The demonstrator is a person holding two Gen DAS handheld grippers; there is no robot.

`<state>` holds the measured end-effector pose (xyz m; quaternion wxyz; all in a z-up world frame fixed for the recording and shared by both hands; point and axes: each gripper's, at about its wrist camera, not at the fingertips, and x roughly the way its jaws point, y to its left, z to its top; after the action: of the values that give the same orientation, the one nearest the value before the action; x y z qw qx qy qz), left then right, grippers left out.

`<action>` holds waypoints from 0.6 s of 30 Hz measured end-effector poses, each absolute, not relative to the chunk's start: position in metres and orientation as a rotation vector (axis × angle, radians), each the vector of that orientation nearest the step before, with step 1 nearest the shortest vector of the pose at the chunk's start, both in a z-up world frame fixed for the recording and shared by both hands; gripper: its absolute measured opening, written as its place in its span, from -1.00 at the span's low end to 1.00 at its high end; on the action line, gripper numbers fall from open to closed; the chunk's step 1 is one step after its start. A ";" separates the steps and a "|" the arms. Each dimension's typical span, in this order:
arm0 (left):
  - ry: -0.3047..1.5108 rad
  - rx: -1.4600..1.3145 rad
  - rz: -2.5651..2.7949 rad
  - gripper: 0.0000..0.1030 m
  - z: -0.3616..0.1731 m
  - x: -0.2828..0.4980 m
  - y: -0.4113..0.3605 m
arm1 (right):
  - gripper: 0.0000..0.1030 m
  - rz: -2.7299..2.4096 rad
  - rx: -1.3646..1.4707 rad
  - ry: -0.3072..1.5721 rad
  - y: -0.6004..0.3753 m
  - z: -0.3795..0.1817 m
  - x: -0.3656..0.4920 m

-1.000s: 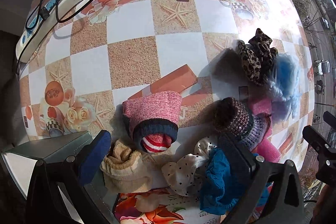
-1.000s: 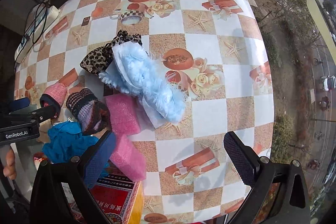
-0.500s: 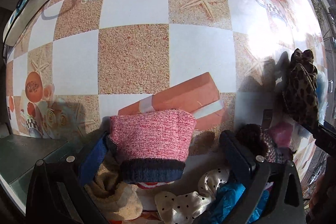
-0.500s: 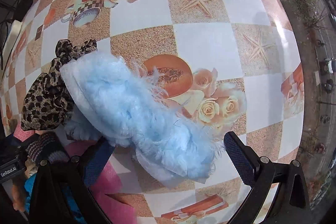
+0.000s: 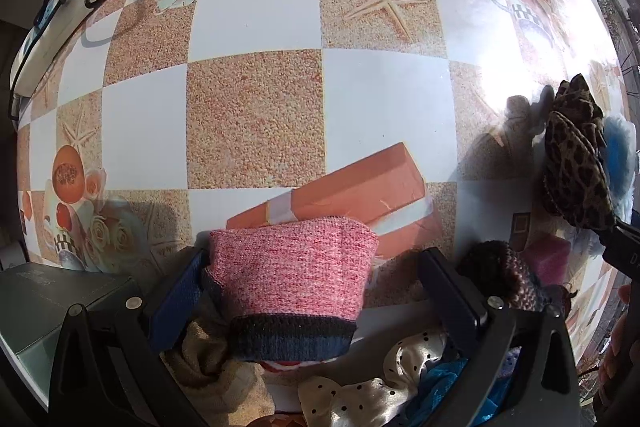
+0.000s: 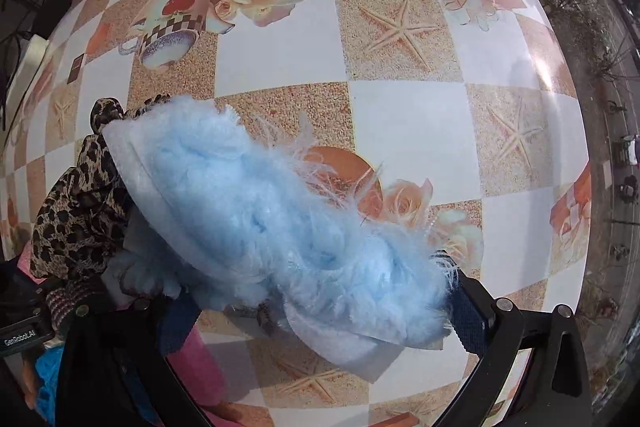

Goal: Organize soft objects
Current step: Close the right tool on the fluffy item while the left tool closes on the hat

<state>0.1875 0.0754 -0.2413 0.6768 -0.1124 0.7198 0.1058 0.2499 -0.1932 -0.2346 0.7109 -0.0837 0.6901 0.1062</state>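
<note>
- early in the sorting, by the look of it: nothing lifted or set apart yet.
- left gripper [image 5: 312, 291] wide open around the pink knit hat [image 5: 290, 275], which lies on the table [image 5: 256, 123].
- right gripper [image 6: 316, 311] wide open around the fluffy blue piece [image 6: 256, 211], also on the table.
- leopard cloth [image 6: 76, 203], dotted bow [image 5: 368, 387] and the rest unsorted.

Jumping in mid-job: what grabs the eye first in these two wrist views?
In the right wrist view, a fluffy light-blue piece fills the centre, lying between the open fingers of the right gripper, with a leopard-print cloth against its left side. In the left wrist view, a pink knit hat with a navy band sits between the open fingers of the left gripper on the checkered tablecloth.
</note>
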 end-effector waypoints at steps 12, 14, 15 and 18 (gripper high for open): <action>1.599 -0.237 0.188 -0.45 -0.222 0.190 0.067 | -0.53 0.356 -0.286 1.456 -0.159 -0.213 0.241; 1.564 -0.256 0.206 -0.49 -0.215 0.186 0.075 | -0.53 0.358 -0.231 1.461 -0.165 -0.208 0.240; 1.544 -0.249 0.225 -0.49 -0.205 0.184 0.072 | -0.53 0.360 -0.202 1.458 -0.170 -0.203 0.238; 1.485 -0.216 0.233 -0.49 -0.185 0.177 0.075 | -0.53 0.369 -0.132 1.437 -0.179 -0.185 0.231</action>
<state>0.1770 0.0747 -0.1846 0.7253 -0.0978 0.6732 0.1058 0.2308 -0.1794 -0.1850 0.7353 -0.0601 0.6539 0.1678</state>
